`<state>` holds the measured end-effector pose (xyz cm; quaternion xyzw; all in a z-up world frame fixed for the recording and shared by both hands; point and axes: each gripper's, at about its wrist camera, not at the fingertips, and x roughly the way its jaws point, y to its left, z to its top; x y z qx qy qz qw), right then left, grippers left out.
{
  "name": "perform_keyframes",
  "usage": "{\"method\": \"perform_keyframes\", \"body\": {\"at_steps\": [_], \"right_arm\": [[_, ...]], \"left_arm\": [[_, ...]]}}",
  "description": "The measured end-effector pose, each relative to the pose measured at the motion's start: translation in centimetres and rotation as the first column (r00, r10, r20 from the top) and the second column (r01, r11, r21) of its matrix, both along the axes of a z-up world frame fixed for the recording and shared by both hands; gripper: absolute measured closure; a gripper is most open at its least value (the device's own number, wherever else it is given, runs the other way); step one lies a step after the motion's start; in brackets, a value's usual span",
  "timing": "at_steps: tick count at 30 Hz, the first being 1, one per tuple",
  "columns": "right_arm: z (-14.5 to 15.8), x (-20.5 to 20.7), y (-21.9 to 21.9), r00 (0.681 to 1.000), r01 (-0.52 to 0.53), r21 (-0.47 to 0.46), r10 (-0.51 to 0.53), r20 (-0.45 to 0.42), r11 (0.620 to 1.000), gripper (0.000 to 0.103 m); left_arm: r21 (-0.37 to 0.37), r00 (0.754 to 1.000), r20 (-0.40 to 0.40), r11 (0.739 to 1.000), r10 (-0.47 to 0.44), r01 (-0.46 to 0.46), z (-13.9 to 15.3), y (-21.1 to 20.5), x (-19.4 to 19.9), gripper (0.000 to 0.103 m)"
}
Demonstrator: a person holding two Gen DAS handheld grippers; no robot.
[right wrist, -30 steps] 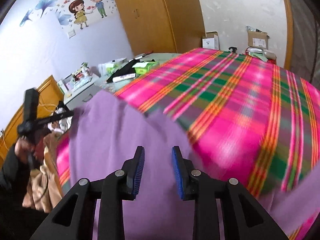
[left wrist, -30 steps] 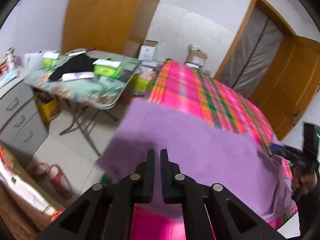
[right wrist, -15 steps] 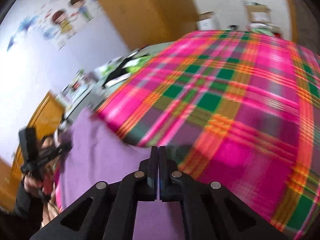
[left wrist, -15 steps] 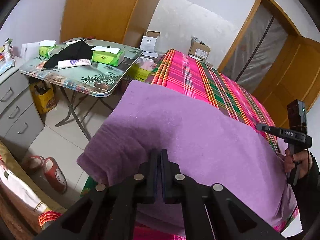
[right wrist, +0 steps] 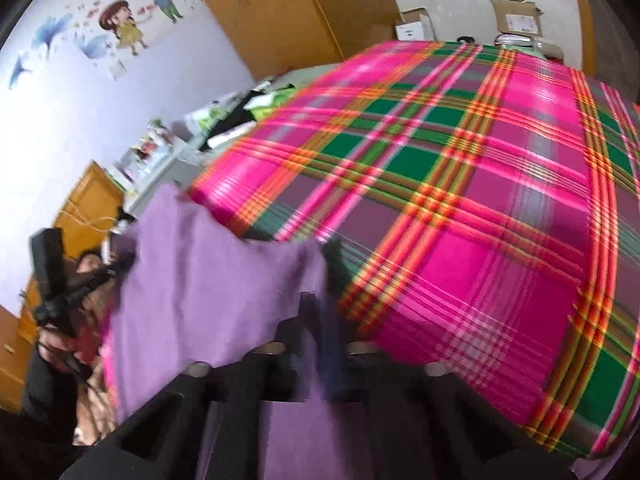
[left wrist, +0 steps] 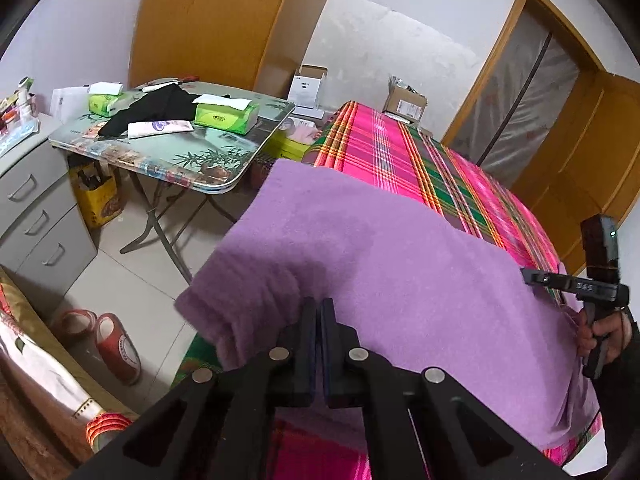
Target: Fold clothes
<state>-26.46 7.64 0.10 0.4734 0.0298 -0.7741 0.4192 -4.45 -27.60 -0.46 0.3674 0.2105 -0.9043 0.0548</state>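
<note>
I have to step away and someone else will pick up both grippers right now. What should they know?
Left gripper: shut on the near edge of the purple cloth.
Right gripper: shut on the cloth too, at its other end; this view is blurred.
Cloth: spread over the near end of the plaid bed cover, one side bunched and hanging off the bed's edge beside the left gripper.
Done: both ends gripped.
Left: no finished fold shows yet. Probably lift both ends together, carry them across to fold the cloth in half, then smooth it and fold again.
</note>
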Motion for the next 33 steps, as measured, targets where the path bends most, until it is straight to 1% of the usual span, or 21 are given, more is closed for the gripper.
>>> {"method": "perform_keyframes", "body": {"at_steps": [4, 6, 10, 14, 16, 18, 20, 22, 23, 24, 27, 29, 33], "right_arm": [[-0.1, -0.7, 1.1, 0.998, 0.062, 0.016, -0.062, -0.012, 0.998, 0.101], [0.5, -0.3, 1.3, 0.997, 0.071, 0.012, -0.071, -0.039, 0.997, 0.100], [1.8, 0.7, 0.2, 0.996, 0.054, -0.025, -0.056, -0.077, 0.998, 0.095], [3.1, 1.8, -1.0, 0.993, 0.030, -0.066, -0.038, -0.112, 0.997, 0.075], [3.4, 2.4, -1.8, 0.992, 0.011, -0.073, -0.020, -0.123, 0.997, 0.075], [2.5, 2.5, -2.8, 0.993, -0.007, -0.028, 0.003, -0.121, 1.000, 0.075], [1.3, 2.3, -3.3, 0.993, 0.008, 0.030, -0.005, -0.120, 1.000, 0.076], [0.1, 1.6, -3.1, 0.993, 0.044, 0.070, -0.035, -0.115, 0.997, 0.079], [-0.3, 1.2, -2.6, 0.993, 0.063, 0.075, -0.054, -0.109, 0.995, 0.080], [-0.4, 0.9, -2.0, 0.993, 0.076, 0.065, -0.070, -0.097, 0.995, 0.083], [0.4, 1.0, -0.5, 0.990, 0.108, 0.043, -0.103, -0.094, 0.993, 0.080], [1.5, 2.3, 0.4, 0.991, 0.082, 0.008, -0.081, -0.111, 0.997, 0.080], [2.5, 5.3, 1.5, 0.988, 0.049, -0.004, -0.049, -0.145, 0.999, 0.080]], "left_arm": [[-0.011, 1.000, 0.011, 1.000, 0.007, -0.007, 0.4, 0.0, 0.2, 0.101], [-0.025, 1.000, 0.008, 1.000, 0.004, -0.004, 1.2, 0.3, 0.0, 0.101], [-0.066, 0.999, -0.026, 0.997, -0.032, 0.030, 3.2, 1.4, -1.5, 0.101], [-0.102, 0.998, -0.007, 0.993, -0.057, 0.056, 3.5, 2.0, -4.8, 0.101], [-0.113, 0.998, 0.016, 0.991, -0.063, 0.064, 3.0, 2.0, -6.4, 0.101], [-0.121, 0.997, 0.049, 0.991, -0.059, 0.065, 2.1, 1.7, -7.6, 0.101], [-0.117, 0.996, 0.075, 0.991, -0.053, 0.062, 1.1, 1.3, -8.2, 0.101], [-0.100, 0.996, 0.072, 0.993, -0.057, 0.064, 0.5, 0.9, -8.0, 0.100], [-0.094, 0.996, 0.070, 0.994, -0.056, 0.063, 0.4, 0.7, -7.8, 0.100], [-0.089, 0.996, 0.067, 0.994, -0.055, 0.061, 0.4, 0.5, -7.7, 0.100], [-0.107, 0.997, 0.055, 0.993, -0.051, 0.056, 1.1, 0.9, -6.6, 0.100], [-0.138, 0.998, 0.036, 0.988, -0.058, 0.062, 1.9, 1.5, -5.5, 0.100], [-0.173, 0.999, 0.031, 0.984, -0.027, 0.032, 2.4, 1.7, -3.6, 0.100]]}}
